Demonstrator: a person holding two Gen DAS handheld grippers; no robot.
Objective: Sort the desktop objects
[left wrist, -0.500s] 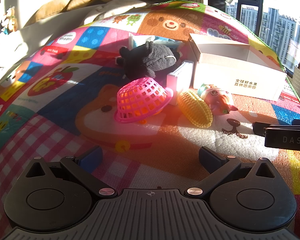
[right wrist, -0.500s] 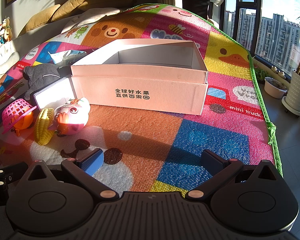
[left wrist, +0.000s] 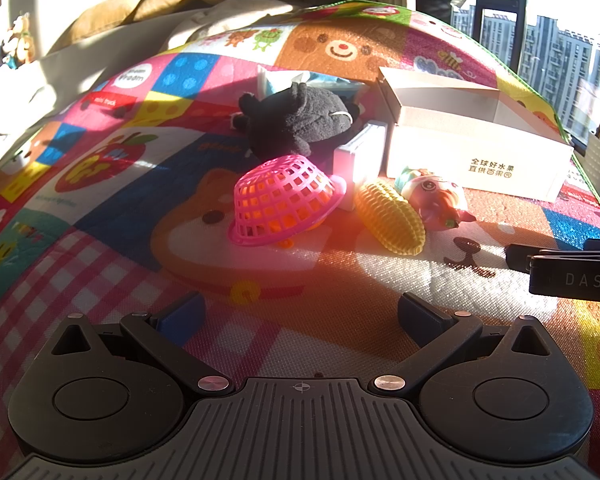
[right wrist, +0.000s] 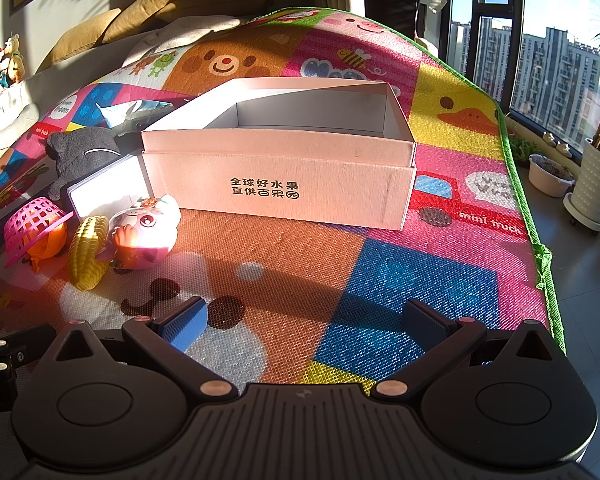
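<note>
An open white cardboard box (right wrist: 278, 168) (left wrist: 476, 152) stands on the colourful play mat (right wrist: 400, 280). To its left lie a pink pig toy (right wrist: 146, 234) (left wrist: 436, 196), a yellow corn toy (right wrist: 88, 252) (left wrist: 390, 218), an overturned pink basket (left wrist: 286, 200) (right wrist: 34, 222) over an orange thing, a small white box (left wrist: 360, 158) (right wrist: 108, 186) and a black plush (left wrist: 300, 120) (right wrist: 84, 154). My left gripper (left wrist: 300, 312) is open, short of the basket. My right gripper (right wrist: 306, 318) is open over bare mat in front of the cardboard box. Part of the right gripper (left wrist: 572, 268) shows at the left wrist view's right edge.
A tissue pack (left wrist: 284, 78) lies behind the plush. Cushions (right wrist: 112, 28) and a sofa line the far side. The mat's green edge (right wrist: 540, 256) borders a grey floor with plant pots (right wrist: 592, 184) by the window.
</note>
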